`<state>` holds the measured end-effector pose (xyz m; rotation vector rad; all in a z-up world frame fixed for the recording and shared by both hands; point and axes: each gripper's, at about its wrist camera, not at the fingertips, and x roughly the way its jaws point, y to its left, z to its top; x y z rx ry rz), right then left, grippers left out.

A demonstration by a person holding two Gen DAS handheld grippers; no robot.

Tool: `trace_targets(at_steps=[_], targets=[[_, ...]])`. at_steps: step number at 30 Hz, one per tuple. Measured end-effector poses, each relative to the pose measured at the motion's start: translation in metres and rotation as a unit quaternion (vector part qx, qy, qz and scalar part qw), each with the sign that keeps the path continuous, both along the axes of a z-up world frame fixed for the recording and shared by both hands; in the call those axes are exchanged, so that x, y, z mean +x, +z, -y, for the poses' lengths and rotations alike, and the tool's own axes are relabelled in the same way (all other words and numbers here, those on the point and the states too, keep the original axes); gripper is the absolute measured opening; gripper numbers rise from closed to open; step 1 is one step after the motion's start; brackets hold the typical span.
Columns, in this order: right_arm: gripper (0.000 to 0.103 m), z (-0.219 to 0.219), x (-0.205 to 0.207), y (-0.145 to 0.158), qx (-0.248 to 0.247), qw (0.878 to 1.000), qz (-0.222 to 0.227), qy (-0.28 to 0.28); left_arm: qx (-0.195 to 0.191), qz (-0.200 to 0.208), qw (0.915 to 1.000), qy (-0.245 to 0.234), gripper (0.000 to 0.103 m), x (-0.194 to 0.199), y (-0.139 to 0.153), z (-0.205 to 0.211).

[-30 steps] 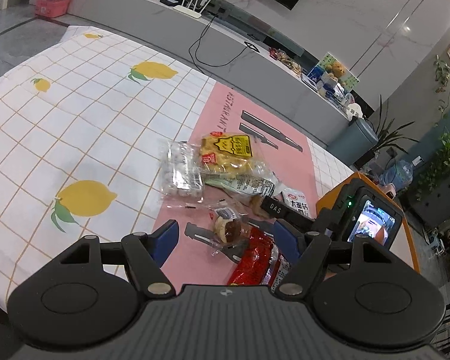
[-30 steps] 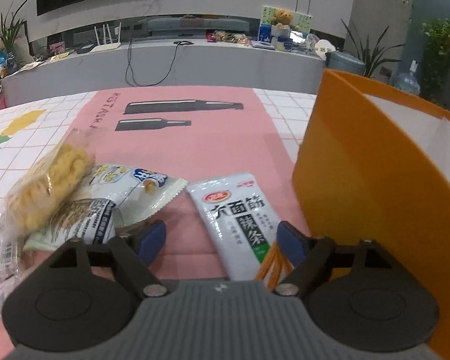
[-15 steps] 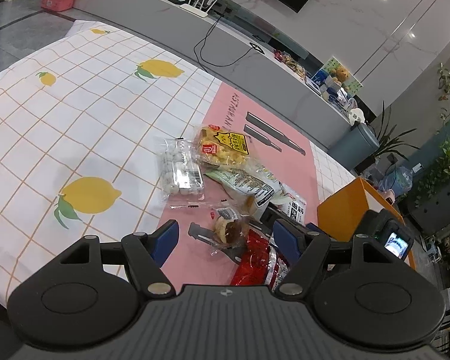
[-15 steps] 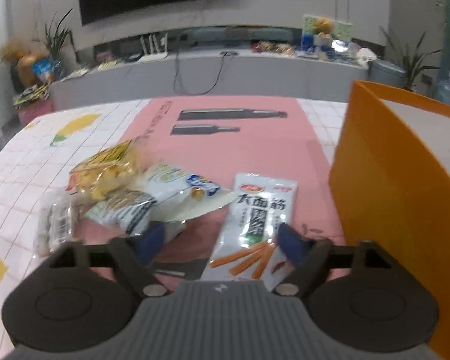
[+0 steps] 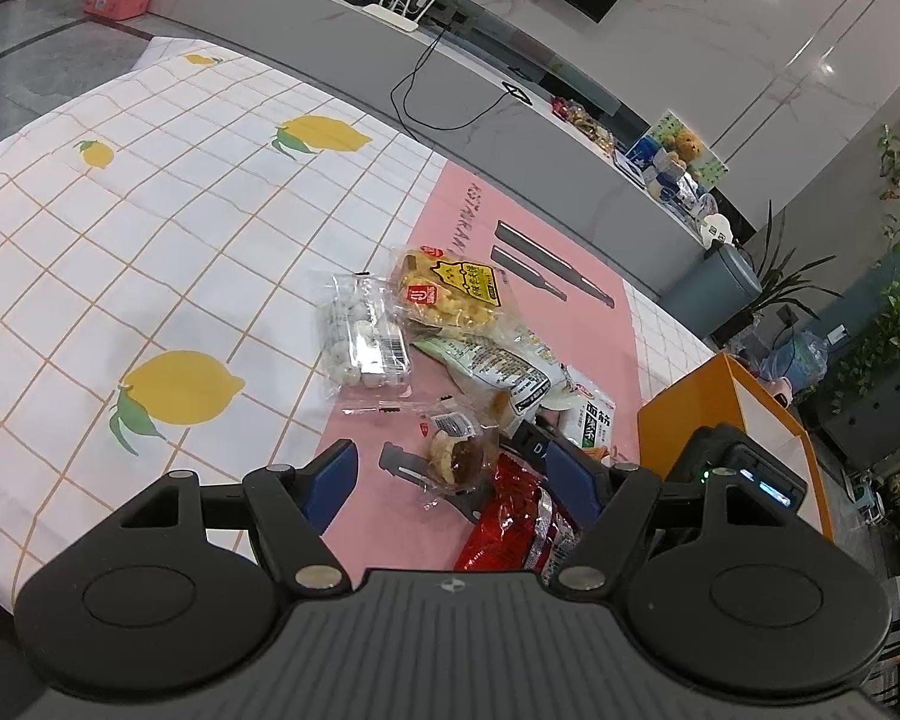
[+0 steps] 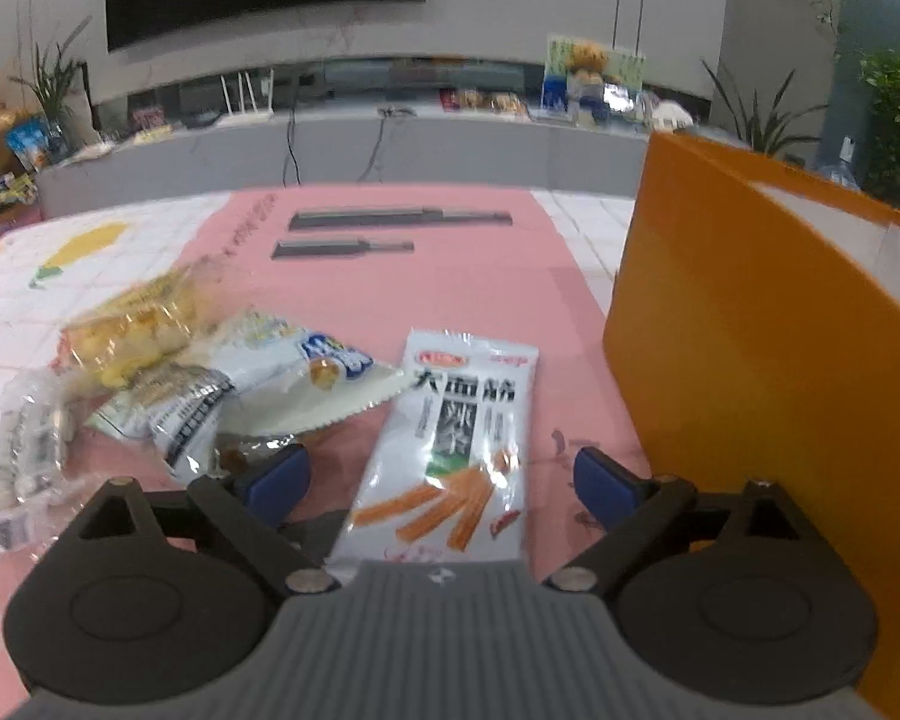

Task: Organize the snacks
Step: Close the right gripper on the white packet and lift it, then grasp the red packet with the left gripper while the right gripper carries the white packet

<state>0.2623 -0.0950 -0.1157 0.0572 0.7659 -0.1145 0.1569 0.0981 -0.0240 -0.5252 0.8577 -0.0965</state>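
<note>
Snacks lie in a loose heap on the pink mat (image 6: 450, 294) of the tabletop (image 5: 150, 228), beside the orange box (image 6: 750, 372), probably where they are meant to go. The right hand-held gripper (image 6: 441, 483) hovers over the white spicy-strip packet (image 6: 456, 450), its jaws opening and straddling it without pressing, likely lining up a pick. The packet is flat, glossy, printed with orange sticks. The left hand-held gripper (image 5: 450, 480) waits released above a small clear-wrapped pastry (image 5: 456, 456) and a red packet (image 5: 510, 525).
</note>
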Motion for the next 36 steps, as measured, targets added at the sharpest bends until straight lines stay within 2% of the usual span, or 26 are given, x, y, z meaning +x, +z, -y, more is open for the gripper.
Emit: trace_targets(at_steps=[1, 3, 4, 6, 12, 16, 26, 29, 33, 36], targets=[[0.088, 0.002, -0.001, 0.001, 0.006, 1.0, 0.002, -0.004, -0.001, -0.001, 1.0, 0.0, 0.084, 0.0, 0.0, 0.0], [0.063, 0.003, -0.001, 0.004, -0.002, 1.0, 0.002, 0.005, -0.003, -0.001, 1.0, 0.001, 0.084, 0.0, 0.0, -0.001], [0.057, 0.002, -0.001, 0.005, -0.004, 1.0, 0.003, 0.01, -0.003, -0.001, 1.0, 0.001, 0.084, 0.001, 0.0, -0.001], [0.051, 0.002, -0.001, 0.007, -0.007, 1.0, -0.001, 0.016, -0.002, 0.0, 1.0, -0.001, 0.084, 0.0, 0.0, 0.0], [0.049, 0.004, -0.013, 0.01, -0.011, 1.0, 0.01, 0.021, 0.001, 0.006, 1.0, -0.002, 0.084, -0.002, 0.0, -0.001], [0.048, 0.004, -0.028, 0.014, -0.027, 0.999, 0.025, 0.034, -0.014, 0.002, 0.9999, -0.002, 0.084, -0.001, 0.0, -0.004], [0.047, 0.015, -0.058, 0.059, -0.025, 0.996, 0.071, 0.05, -0.014, 0.026, 0.9986, -0.044, 0.084, -0.004, 0.003, 0.007], [0.047, 0.021, -0.068, 0.073, -0.008, 0.995, 0.083, 0.05, -0.018, 0.024, 0.9972, -0.068, 0.084, -0.003, 0.001, 0.012], [0.047, 0.034, -0.09, 0.093, 0.027, 0.993, 0.1, 0.055, -0.061, 0.01, 0.9904, -0.123, 0.084, 0.0, -0.006, 0.02], [0.047, 0.047, -0.105, 0.109, 0.052, 0.991, 0.113, 0.056, -0.047, 0.008, 0.9866, -0.156, 0.085, -0.001, -0.009, 0.034]])
